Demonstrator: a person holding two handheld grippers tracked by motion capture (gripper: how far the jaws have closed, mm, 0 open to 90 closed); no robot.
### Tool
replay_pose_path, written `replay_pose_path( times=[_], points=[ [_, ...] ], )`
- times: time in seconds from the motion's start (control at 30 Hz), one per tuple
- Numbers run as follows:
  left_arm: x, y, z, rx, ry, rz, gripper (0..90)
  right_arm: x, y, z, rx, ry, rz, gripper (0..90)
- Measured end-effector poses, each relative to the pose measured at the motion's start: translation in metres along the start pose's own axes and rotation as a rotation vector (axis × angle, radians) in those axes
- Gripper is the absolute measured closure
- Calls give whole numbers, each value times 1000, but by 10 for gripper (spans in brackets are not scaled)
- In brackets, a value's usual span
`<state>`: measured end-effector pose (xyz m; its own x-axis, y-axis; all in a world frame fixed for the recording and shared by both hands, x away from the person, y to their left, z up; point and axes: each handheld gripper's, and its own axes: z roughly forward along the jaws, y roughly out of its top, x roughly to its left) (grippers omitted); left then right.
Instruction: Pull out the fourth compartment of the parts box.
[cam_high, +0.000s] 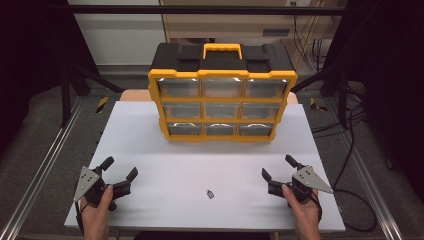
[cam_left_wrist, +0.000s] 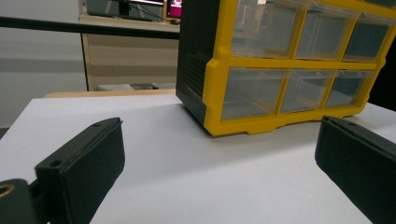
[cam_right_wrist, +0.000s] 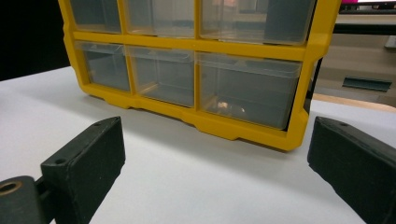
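A yellow and black drawer organizer (cam_high: 221, 97) with clear drawers stands upright at the back middle of the white table (cam_high: 165, 150). Its drawers look shut. A small dark object (cam_high: 210, 194) lies on the table near the front edge, between the two hands. My left gripper (cam_high: 120, 169) rests at the front left, open, nothing between its jaws. My right gripper (cam_high: 279, 166) sits at the front right, also open and empty. The left gripper view has the organizer (cam_left_wrist: 285, 65) ahead to the right. In the right gripper view the organizer (cam_right_wrist: 196, 65) stands close ahead; something small shows inside its lower right drawer (cam_right_wrist: 247, 91).
Metal rails (cam_high: 45, 160) run along both sides of the table. Cables (cam_high: 350, 150) trail on the floor at the right. A wooden cabinet (cam_high: 235, 20) stands behind the organizer. Bare table surface lies between the organizer and the grippers.
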<state>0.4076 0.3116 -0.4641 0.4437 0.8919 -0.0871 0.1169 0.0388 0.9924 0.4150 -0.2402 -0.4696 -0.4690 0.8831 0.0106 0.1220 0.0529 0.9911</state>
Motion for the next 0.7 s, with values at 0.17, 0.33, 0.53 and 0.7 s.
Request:
replay_pose_path(
  times=[0.17,0.33,0.53,0.7],
  points=[
    [-3,2,1,13,8,1,18,-1,-1,1,0,-1,23,42],
    [-9,2,6,26,15,26,19,-2,1,1,-6,2,37,40],
    [-18,7,15,52,38,81,31,-2,2,-1,12,-21,27,33],
    [-39,23,32,97,24,256,35,1,3,-2,23,-38,24,31]
  ],
)
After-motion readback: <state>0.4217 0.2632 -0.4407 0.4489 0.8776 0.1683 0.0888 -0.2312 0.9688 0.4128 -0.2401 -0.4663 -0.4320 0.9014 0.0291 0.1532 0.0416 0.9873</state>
